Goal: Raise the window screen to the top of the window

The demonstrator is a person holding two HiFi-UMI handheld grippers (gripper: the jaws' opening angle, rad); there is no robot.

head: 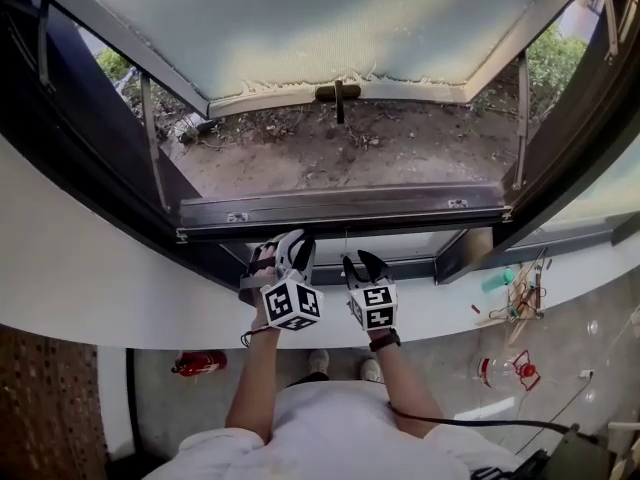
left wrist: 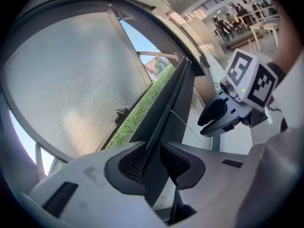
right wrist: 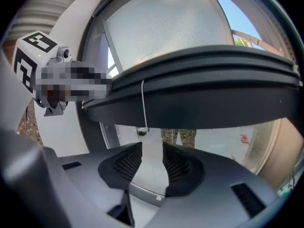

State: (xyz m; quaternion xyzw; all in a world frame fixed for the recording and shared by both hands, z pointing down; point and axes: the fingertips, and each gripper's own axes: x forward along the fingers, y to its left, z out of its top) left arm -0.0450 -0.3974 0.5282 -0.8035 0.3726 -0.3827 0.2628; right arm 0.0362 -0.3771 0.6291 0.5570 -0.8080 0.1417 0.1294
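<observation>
The grey mesh window screen [head: 300, 18] fills the upper part of the opening. Its pale bottom bar [head: 420, 92] carries a dark handle [head: 338, 92] at mid-width, with bare ground showing below it. Both grippers hang below the dark lower window frame [head: 340, 208], well under the handle and apart from it. My left gripper [head: 285, 251] [left wrist: 153, 161] is open, with only the distant frame showing through its gap. My right gripper [head: 360, 265] [right wrist: 152, 163] is open beside it with nothing between its pads. A thin cord [right wrist: 143, 108] hangs from the frame ahead of the right gripper.
The white sill wall [head: 90, 278] curves in front of the person. Small tools and a teal item [head: 515, 293] lie on the sill at the right. On the floor are a red object [head: 200, 363] and a clear bottle [head: 500, 371]. A black cable [head: 470, 423] runs off to the right.
</observation>
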